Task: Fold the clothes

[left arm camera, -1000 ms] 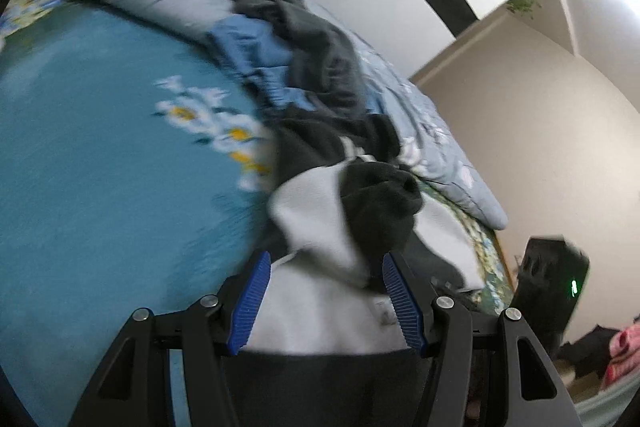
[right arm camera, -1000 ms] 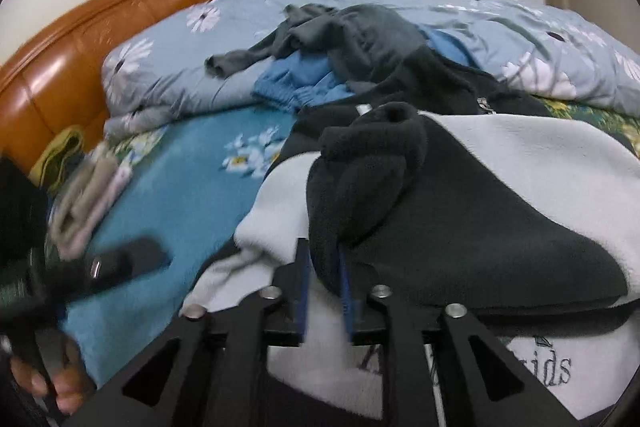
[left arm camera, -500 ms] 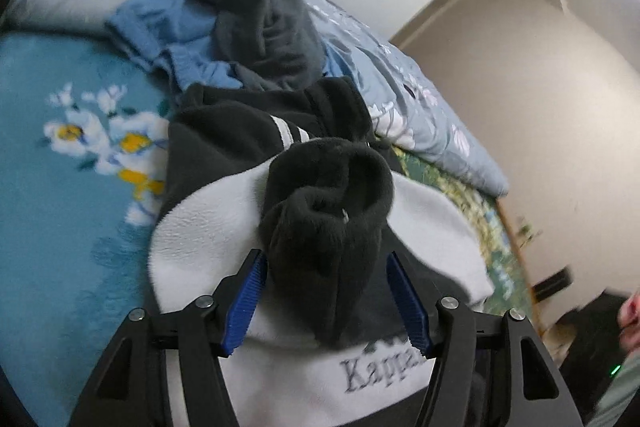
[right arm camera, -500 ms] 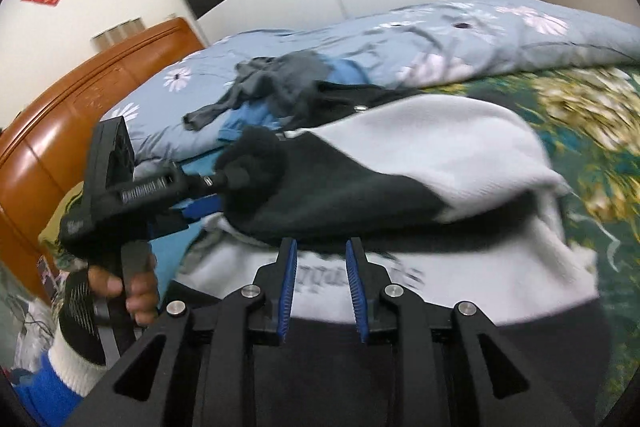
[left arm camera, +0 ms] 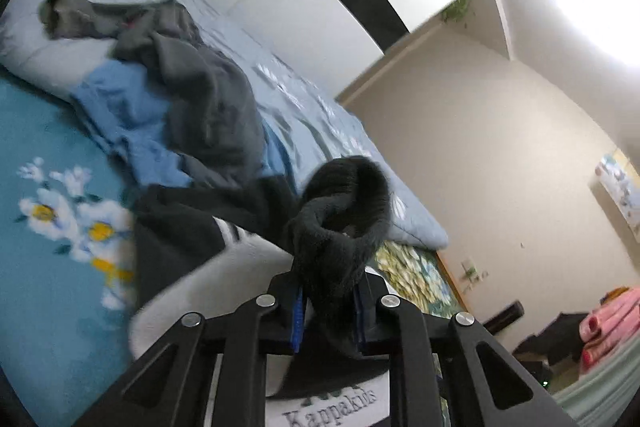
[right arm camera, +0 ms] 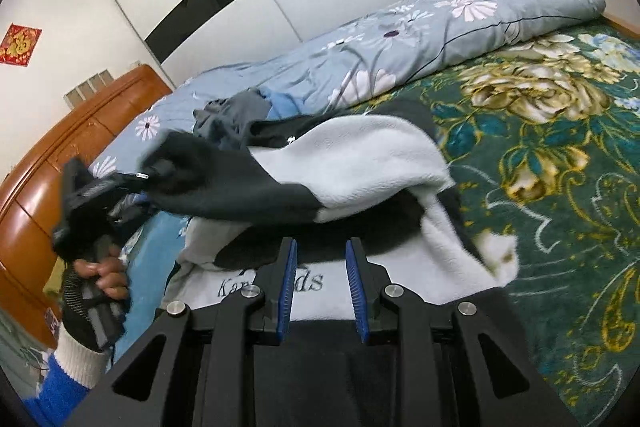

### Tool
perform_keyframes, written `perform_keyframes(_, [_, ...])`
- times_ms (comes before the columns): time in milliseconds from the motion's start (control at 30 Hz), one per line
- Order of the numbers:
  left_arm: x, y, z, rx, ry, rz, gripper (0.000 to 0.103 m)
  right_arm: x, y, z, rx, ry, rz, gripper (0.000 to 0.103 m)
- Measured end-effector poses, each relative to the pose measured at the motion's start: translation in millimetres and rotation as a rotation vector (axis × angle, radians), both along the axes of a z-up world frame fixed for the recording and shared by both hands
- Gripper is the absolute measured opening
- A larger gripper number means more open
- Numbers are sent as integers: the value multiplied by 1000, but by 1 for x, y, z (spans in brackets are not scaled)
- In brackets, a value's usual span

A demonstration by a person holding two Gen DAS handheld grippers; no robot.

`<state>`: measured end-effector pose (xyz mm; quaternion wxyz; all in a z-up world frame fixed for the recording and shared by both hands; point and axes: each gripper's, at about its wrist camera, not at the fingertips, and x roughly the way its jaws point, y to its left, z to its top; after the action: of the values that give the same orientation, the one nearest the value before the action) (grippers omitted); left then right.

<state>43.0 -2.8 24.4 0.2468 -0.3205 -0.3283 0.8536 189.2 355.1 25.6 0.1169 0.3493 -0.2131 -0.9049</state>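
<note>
The left tongs (left arm camera: 328,311) have just clamped the sweater's (right arm camera: 360,155) dark cuff (left arm camera: 344,215); the right tongs (right arm camera: 320,283), now open, have released it, handing over the sleeve fold.

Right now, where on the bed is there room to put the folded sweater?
The teal sheet left of the sweater is bare, and so is the green flowered blanket to its right. The clothes pile by the quilt is crowded.

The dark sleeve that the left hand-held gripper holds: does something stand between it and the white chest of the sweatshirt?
Nothing visible does. The left hand-held gripper is clamped on the dark sleeve, which spans bare white chest; the right hand-held gripper is open.
</note>
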Motion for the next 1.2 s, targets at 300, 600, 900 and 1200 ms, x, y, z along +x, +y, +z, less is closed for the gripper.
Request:
perform_keyframes(300, [3, -40, -92, 91, -271, 56, 22, -8, 5, -21, 18, -78, -18, 26])
perform_keyframes(600, [25, -67, -42, -154, -186, 77, 49, -12, 20, -13, 113, -100, -28, 26])
perform_keyframes(900, [-9, 20, 19, -439, 3, -136, 56, -88, -22, 33, 216, -69, 78, 26])
perform_keyframes(1200, [-13, 25, -29, -612, 10, -204, 56, -105, 12, -22, 251, -175, 49, 24])
